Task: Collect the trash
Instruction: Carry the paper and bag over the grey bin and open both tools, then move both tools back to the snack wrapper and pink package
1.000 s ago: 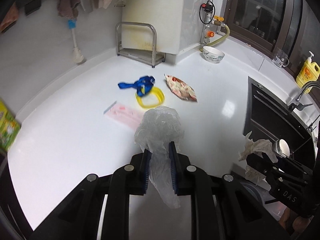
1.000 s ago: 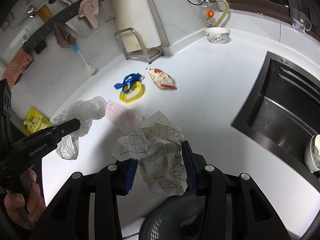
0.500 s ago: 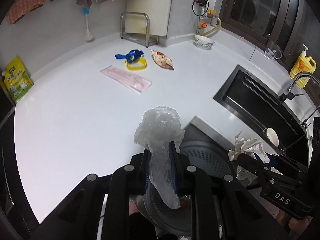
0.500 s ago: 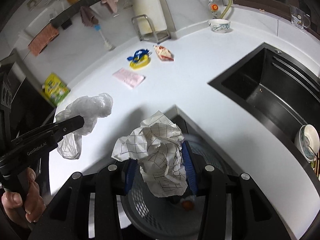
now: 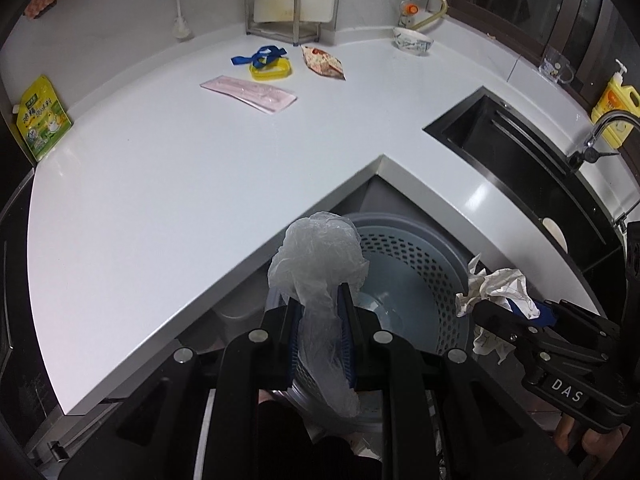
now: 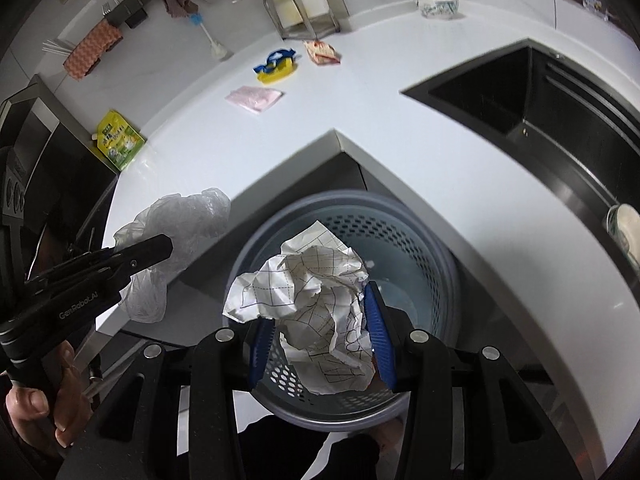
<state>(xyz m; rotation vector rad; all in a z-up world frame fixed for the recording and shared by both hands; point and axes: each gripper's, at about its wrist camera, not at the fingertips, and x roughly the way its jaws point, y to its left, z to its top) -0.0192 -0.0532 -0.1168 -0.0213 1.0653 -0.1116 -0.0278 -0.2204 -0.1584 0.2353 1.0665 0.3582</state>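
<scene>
My left gripper (image 5: 320, 320) is shut on a crumpled clear plastic bag (image 5: 318, 264) and holds it over the near left rim of a grey perforated trash basket (image 5: 424, 264) below the counter corner. My right gripper (image 6: 320, 332) is shut on a crumpled sheet of white grid paper (image 6: 316, 292) and holds it above the open basket (image 6: 424, 240). The paper also shows in the left wrist view (image 5: 496, 288), and the bag in the right wrist view (image 6: 176, 224). On the white counter (image 5: 180, 168) lie a pink wrapper (image 5: 248, 92), a yellow ring with a blue ribbon (image 5: 268, 66) and a red-patterned snack bag (image 5: 322, 62).
A black sink (image 5: 532, 160) with a faucet (image 5: 600, 136) is at the right. A bowl (image 5: 412, 40), a metal rack (image 5: 276, 12), a green-yellow pouch (image 5: 40, 116), a yellow soap bottle (image 5: 618, 106) and a glass mug (image 5: 556, 66) stand along the counter's back edge.
Both grippers have drawn back from the counter and lowered over the trash basket, each still holding its piece of trash. The basket has come fully into view.
</scene>
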